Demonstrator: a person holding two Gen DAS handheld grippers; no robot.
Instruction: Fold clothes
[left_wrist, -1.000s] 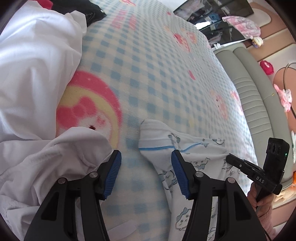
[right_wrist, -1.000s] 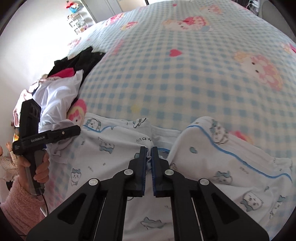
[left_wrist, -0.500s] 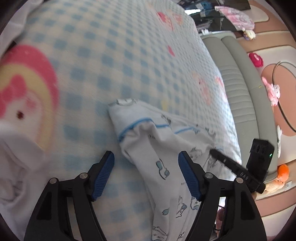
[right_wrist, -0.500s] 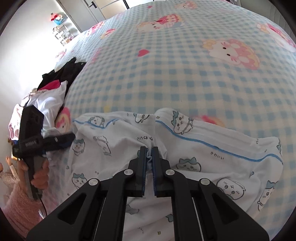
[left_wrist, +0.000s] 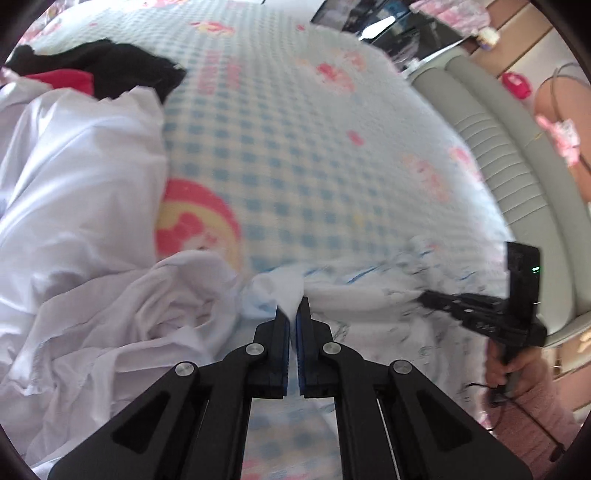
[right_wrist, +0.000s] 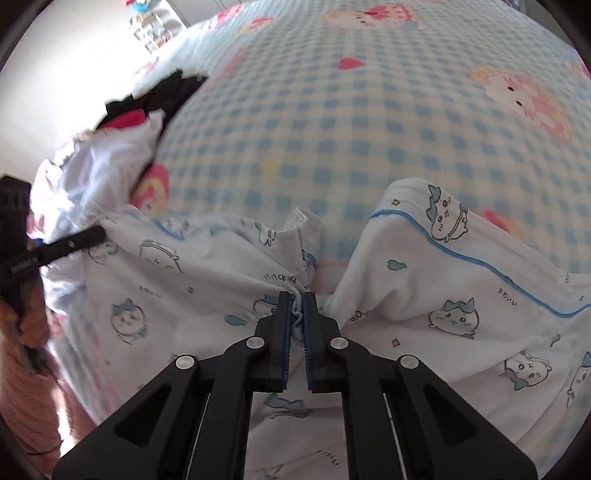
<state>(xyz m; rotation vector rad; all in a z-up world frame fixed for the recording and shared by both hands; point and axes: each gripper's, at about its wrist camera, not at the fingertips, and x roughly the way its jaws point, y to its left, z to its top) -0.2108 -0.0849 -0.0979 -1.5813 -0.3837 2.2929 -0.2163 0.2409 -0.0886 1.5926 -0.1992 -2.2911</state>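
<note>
Both grippers are clamped on the printed pyjama garment (right_wrist: 207, 288), which lies rumpled on the near side of the bed (right_wrist: 332, 122). Your left gripper (left_wrist: 294, 308) pinches a white corner of it beside the pile of white clothes (left_wrist: 74, 192). Your right gripper (right_wrist: 296, 304) pinches a bunched fold near the middle, where the blue-piped edges (right_wrist: 480, 258) part.

Keep the cloth taut between the two grips. Lift only enough to clear the bed. Lay the piping edges in line before you let go.

Hard to tell:
- Left view is blurred; whether the left gripper holds one layer or several is unclear.
- Top or trousers, I cannot say; the near end is cut off behind the grippers.
</note>
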